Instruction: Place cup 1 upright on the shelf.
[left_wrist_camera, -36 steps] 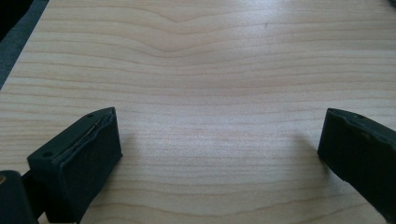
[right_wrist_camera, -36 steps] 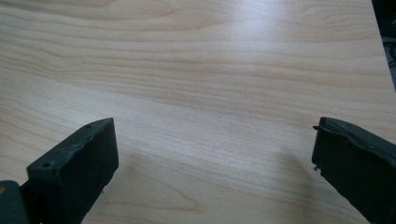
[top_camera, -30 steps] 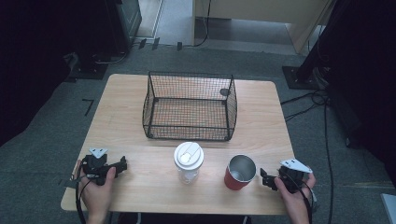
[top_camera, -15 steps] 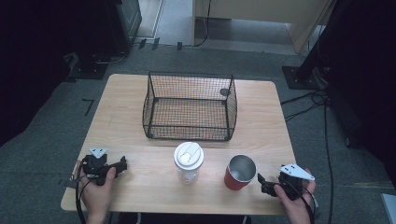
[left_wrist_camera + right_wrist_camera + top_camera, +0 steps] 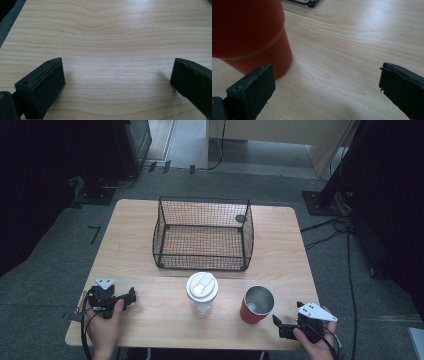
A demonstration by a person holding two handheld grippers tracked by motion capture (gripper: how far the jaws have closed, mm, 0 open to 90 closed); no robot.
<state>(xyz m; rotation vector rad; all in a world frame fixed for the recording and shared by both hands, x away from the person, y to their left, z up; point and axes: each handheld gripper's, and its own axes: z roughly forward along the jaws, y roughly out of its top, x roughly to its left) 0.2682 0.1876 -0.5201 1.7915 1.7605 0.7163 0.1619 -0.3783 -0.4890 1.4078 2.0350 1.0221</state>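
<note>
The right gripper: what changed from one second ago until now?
The right gripper drew back toward the table's near edge, away from the red cup, jaws open, holding nothing. The left gripper, white-lidded cup and wire basket stayed put.

Right gripper: black jaws spread wide, nothing between them.
Red round metal cup: just beyond the left jaw, upright on the light wooden table.
Black wire basket: beyond the cup.
</note>
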